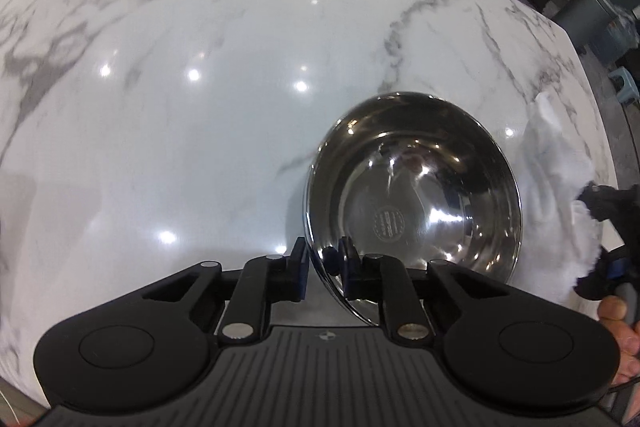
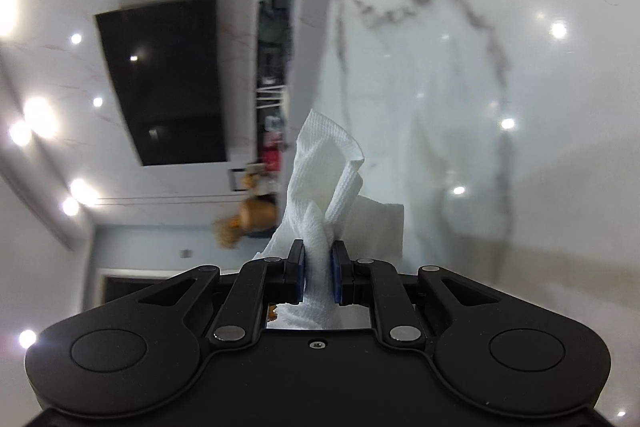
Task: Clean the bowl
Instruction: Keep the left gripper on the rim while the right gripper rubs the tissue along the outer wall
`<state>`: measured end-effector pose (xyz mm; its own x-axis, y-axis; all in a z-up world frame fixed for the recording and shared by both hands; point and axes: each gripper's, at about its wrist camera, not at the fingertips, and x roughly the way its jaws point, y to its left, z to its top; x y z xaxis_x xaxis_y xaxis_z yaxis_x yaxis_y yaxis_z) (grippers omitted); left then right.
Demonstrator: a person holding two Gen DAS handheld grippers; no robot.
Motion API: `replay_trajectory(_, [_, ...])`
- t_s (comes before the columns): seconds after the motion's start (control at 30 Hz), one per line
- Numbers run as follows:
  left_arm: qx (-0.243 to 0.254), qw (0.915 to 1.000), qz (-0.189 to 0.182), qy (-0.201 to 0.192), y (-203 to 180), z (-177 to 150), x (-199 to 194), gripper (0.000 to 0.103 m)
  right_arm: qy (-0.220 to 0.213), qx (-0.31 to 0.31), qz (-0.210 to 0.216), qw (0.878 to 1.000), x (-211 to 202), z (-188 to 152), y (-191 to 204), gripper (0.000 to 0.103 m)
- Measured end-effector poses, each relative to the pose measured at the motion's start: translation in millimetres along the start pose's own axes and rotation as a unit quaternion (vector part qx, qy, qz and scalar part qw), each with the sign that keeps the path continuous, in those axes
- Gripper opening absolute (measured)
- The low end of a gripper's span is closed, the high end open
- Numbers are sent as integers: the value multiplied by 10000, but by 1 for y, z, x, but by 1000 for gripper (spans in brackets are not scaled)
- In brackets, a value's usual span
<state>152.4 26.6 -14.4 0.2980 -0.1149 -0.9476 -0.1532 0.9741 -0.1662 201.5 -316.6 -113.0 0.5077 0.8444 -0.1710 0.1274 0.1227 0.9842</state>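
The steel bowl (image 1: 414, 187) sits on the white marble desk (image 1: 180, 87), towards its right-hand side in the left wrist view, tipped so that its shiny inside faces the camera. Its near rim runs down between the two fingers of the left hand-held gripper (image 1: 324, 263) – one blue-padded finger (image 1: 300, 267) lies outside the rim, the other inside the bowl. The jaws stand narrow around that thin edge and seem to pinch it, though the picture does not make the contact on the outer pad plain. A round stamped mark shows on the bowl's bottom, and ceiling lights glint off the metal.

Just to the right of the bowl, close beside its far wall, hangs a white paper towel (image 1: 560, 195). It is held by the right hand-held gripper (image 1: 596, 239), seen only in part at the right edge of that view, with a bare finger of the person below it.

The right wrist view shows that grip clearly: the right hand-held gripper (image 2: 319, 267) has its jaws closed narrow on a twisted bunch of the paper towel (image 2: 324, 187), which rises crumpled ahead of the pads, with more of it trailing back under the fingers. The bowl is not in that view – only the marble desk (image 2: 520, 67) to the right and a dark screen (image 2: 168, 79) on a wall to the left
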Motion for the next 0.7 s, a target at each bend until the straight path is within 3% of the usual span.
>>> replay_trajectory(0.27, [117, 9999, 41, -57, -4, 5, 3, 14, 164, 29, -428, 9989, 10, -1, -6, 12])
replay_trajectory(0.5, [-20, 9999, -96, -51, 1, 3, 3, 14, 279, -112, -1258, 9916, 21, -7, -11, 11])
replay_trajectory(0.6, [-324, 9990, -295, 91, 6, 1, 6, 21, 279, -139, -1277, 9913, 21, -10, -12, 11])
replay_trajectory(0.7, [-781, 9950, -546, 310, 13, -5, 11, 34, 276, -145, -1288, 9912, 23, -11, -12, 10])
